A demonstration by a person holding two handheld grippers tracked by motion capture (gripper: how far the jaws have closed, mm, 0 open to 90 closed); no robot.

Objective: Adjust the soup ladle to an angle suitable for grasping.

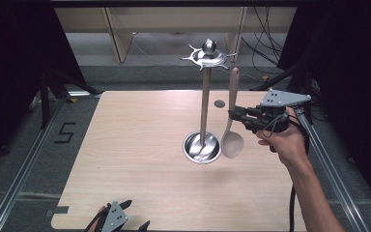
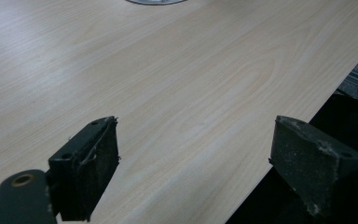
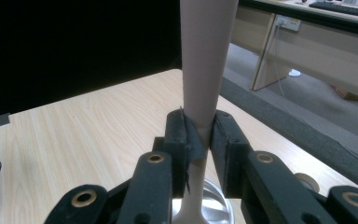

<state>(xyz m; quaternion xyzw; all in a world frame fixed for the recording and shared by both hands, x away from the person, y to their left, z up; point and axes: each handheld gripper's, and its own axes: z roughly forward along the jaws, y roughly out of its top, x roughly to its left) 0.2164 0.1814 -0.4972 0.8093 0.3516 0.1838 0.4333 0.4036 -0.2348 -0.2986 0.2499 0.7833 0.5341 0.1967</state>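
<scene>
A pale spoon (image 1: pixel 232 126) hangs upright above the table, bowl down, just right of a metal utensil stand (image 1: pixel 204 101). The stand has a round dish base (image 1: pixel 201 147) and a hooked crown (image 1: pixel 207 56) on top. My right gripper (image 1: pixel 234 115) is shut on the spoon's handle partway up, reaching in from the right. In the right gripper view the handle (image 3: pixel 208 60) rises between the pressed black pads (image 3: pixel 189 135), with the stand's base (image 3: pixel 214 205) below. My left gripper (image 1: pixel 134 213) rests at the table's near edge, and its pads (image 2: pixel 99 156) stand wide apart with nothing between them.
The light wooden table (image 1: pixel 140 145) stretches left of the stand. A small round disc (image 1: pixel 219 103) lies near the far edge. Metal rails run along both table sides. Desks and cables stand beyond the far edge.
</scene>
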